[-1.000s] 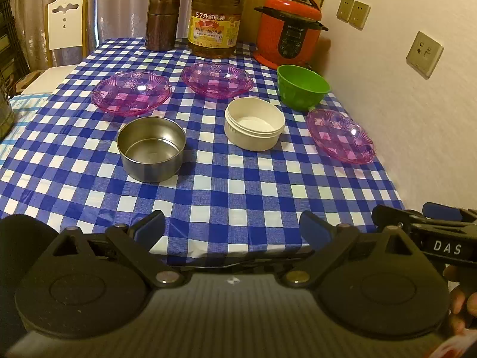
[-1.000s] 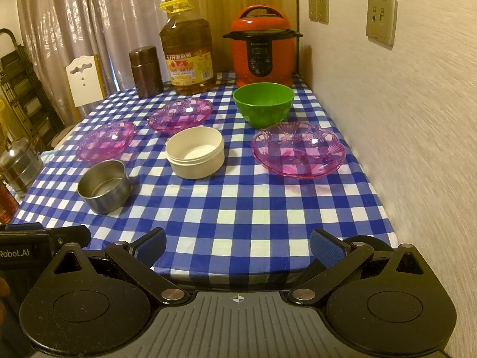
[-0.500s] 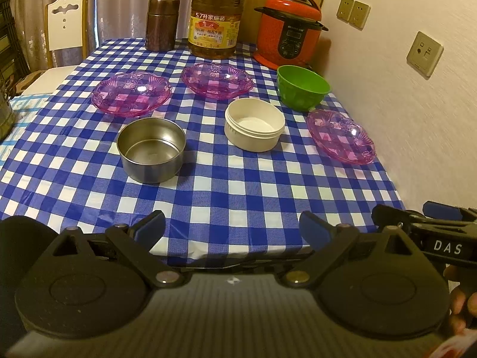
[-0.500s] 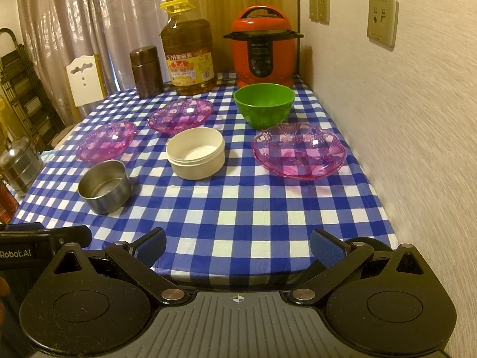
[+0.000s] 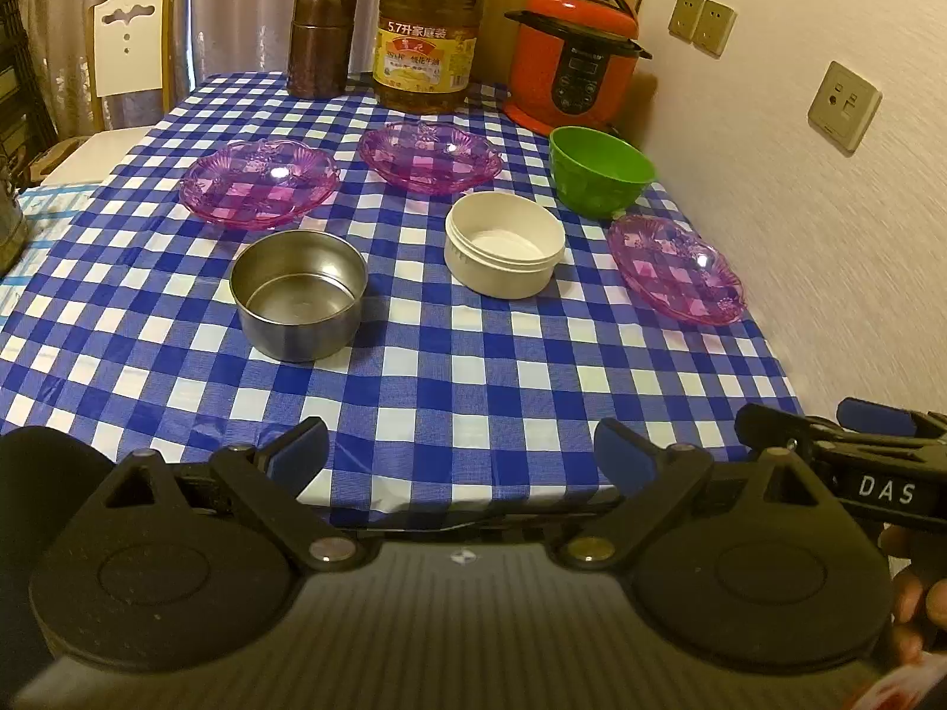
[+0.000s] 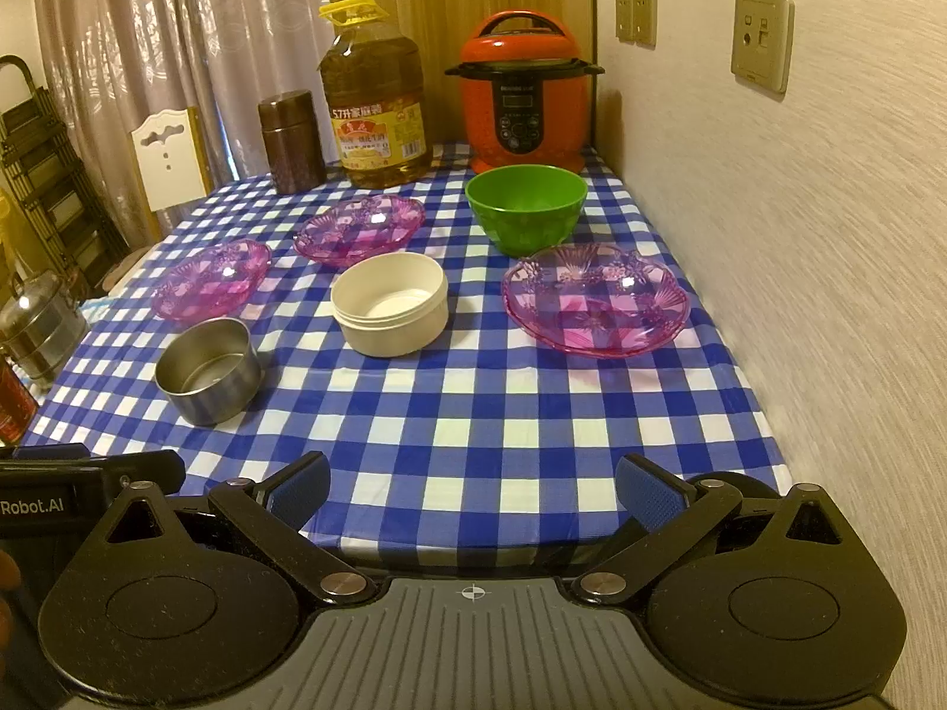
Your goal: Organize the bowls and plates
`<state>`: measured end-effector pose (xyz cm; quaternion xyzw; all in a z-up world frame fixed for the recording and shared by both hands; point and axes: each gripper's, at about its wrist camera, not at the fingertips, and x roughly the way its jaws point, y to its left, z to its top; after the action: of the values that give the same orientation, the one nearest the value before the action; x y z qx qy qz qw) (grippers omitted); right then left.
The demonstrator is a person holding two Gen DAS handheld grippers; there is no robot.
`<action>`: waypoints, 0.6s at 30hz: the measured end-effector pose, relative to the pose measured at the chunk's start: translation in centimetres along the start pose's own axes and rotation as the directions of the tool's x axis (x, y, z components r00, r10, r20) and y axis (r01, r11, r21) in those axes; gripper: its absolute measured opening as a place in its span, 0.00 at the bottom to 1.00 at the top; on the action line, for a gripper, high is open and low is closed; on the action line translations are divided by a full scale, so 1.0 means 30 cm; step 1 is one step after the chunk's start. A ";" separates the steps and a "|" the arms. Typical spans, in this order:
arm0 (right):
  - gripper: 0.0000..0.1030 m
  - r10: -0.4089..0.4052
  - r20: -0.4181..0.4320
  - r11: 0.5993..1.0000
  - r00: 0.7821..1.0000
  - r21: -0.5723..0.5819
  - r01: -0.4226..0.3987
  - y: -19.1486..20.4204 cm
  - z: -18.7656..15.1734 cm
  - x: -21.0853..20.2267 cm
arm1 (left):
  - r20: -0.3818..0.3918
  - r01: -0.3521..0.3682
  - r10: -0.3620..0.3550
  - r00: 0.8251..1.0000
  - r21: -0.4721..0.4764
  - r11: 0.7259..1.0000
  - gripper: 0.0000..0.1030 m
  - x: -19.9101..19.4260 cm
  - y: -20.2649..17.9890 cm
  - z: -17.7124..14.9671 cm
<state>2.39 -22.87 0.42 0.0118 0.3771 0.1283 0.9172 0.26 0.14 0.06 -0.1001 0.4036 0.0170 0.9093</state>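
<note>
Both grippers held at the counter's near edge, jaws spread wide and empty.

From the left gripper (image 5: 460, 454), the steel bowl (image 5: 299, 293) is seen at 11 o'clock, the white bowl (image 5: 504, 251) at 12; the right gripper (image 6: 472, 486) is held alongside.

Shiny metal bowl (image 5: 298, 293), glossy tablecloth (image 5: 473, 367)

Oil jug (image 5: 427, 29) label "5.7"; right hand-held gripper (image 5: 882, 488) "DAS", left hand-held gripper (image 6: 35, 506) "Robot.AI".
</note>
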 end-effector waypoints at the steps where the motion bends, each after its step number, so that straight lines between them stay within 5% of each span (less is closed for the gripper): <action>1: 0.99 0.000 0.000 1.000 1.000 0.000 0.000 0.000 0.000 0.000 | 0.000 0.000 0.000 1.000 0.000 1.000 0.93 0.000 0.000 0.000; 18: 0.99 -0.001 -0.003 1.000 1.000 0.001 0.001 0.002 -0.001 0.005 | -0.001 0.001 -0.001 1.000 -0.001 1.000 0.92 0.004 -0.004 -0.004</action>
<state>2.46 -22.77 0.28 0.0118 0.3785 0.1277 0.9167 0.28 -0.01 -0.08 -0.1009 0.4041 0.0169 0.9090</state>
